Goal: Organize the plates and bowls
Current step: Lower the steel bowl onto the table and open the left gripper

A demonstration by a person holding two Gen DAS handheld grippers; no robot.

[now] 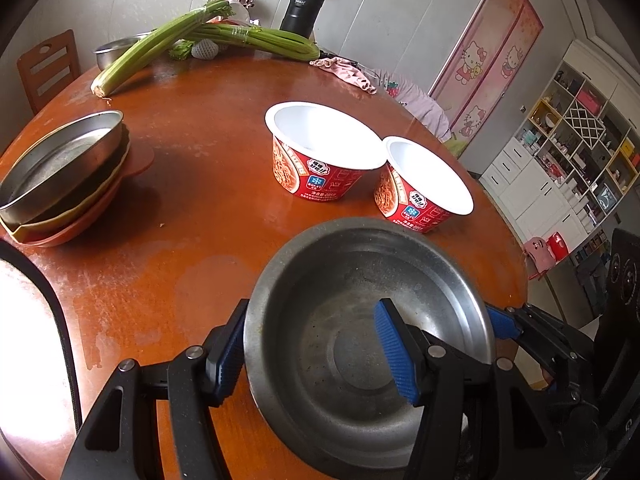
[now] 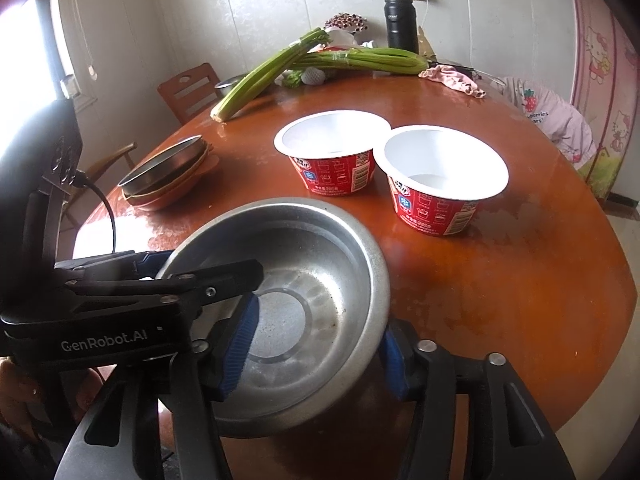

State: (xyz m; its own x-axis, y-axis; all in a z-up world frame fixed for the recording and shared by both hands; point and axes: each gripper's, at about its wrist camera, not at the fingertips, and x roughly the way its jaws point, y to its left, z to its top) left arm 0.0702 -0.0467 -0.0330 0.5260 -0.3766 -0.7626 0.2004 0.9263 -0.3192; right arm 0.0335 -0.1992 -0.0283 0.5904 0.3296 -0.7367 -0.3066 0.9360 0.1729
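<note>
On the near edge of the round table, my left gripper and right gripper both straddle the steel bowl's rim, jaws part-open. I cannot tell whether either pad presses it.

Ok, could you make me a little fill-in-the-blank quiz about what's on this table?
1. ____ red cups stand empty on the table.
2. The left claw and the right claw both straddle the rim of one ____ bowl.
3. In both views, the plate stack lies to the ____ of the cups.
4. The tall flask by the wall is ____.
Missing words: two; metal; left; black.
</note>
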